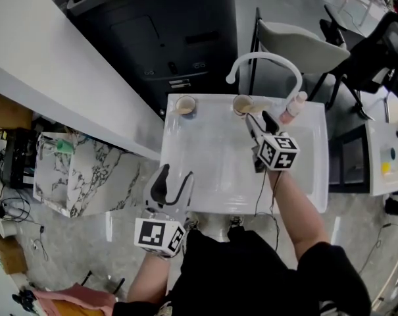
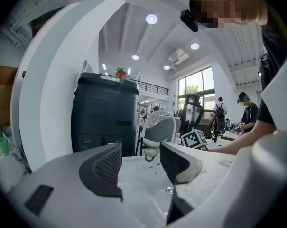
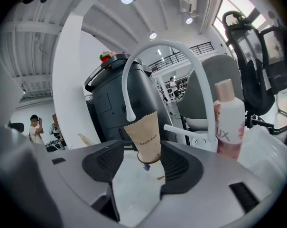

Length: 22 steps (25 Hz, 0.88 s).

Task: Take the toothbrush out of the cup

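Head view: white sink (image 1: 205,176) seen from above, with a left cup (image 1: 185,105) and a right cup (image 1: 243,104) on its far rim, a curved white faucet (image 1: 268,59) behind them and a pink-and-white bottle (image 1: 293,108) at the right.
Left gripper (image 1: 175,176): at the sink's near left edge, well apart from both cups. Its fingers are spread wide with nothing between them.
Right gripper (image 1: 258,122): over the far part of the sink, tips just beside the right cup. Its fingers are apart and not closed on anything.
Right gripper view alone: toothbrush (image 3: 144,136) standing upright in the right cup, seen in the gap between the fingers, with the faucet arching over it and the bottle to its right.
Toothbrush look: a tan paper sleeve that widens upward, with a zigzag top edge and small dark print. No handle or bristles can be made out.
Right cup up close: white, with a blue and an orange mark.
Left gripper view alone: dark machine (image 2: 105,113) behind the sink, and people far off at the right.
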Motion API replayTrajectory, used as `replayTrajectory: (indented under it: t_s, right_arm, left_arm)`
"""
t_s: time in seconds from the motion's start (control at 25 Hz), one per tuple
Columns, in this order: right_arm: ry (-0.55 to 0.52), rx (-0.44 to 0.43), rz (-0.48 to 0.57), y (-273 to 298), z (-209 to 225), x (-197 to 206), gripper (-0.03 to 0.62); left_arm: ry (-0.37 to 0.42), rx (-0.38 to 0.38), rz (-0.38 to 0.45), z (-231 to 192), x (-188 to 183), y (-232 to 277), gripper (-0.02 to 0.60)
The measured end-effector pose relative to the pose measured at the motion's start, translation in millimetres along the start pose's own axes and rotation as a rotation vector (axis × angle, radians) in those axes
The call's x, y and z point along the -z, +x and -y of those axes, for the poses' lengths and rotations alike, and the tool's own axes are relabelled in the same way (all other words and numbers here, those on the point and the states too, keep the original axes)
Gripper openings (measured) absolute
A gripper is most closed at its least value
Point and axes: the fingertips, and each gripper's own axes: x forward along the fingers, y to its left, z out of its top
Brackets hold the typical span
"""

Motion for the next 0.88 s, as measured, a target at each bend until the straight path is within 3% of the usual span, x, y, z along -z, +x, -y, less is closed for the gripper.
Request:
replayTrajectory:
  t_s: [0.48, 0.88]
  right_arm:
    - [0.047, 0.071, -0.053, 41, 17, 24, 0.235]
    - [0.016, 0.135, -0.065, 60, 22, 31, 0.193]
  left_arm:
    - [-0.005, -0.034, -0.027, -20, 5, -2, 0.236]
    - [-0.028, -0.074, -0.039, -44, 15, -10, 0.236]
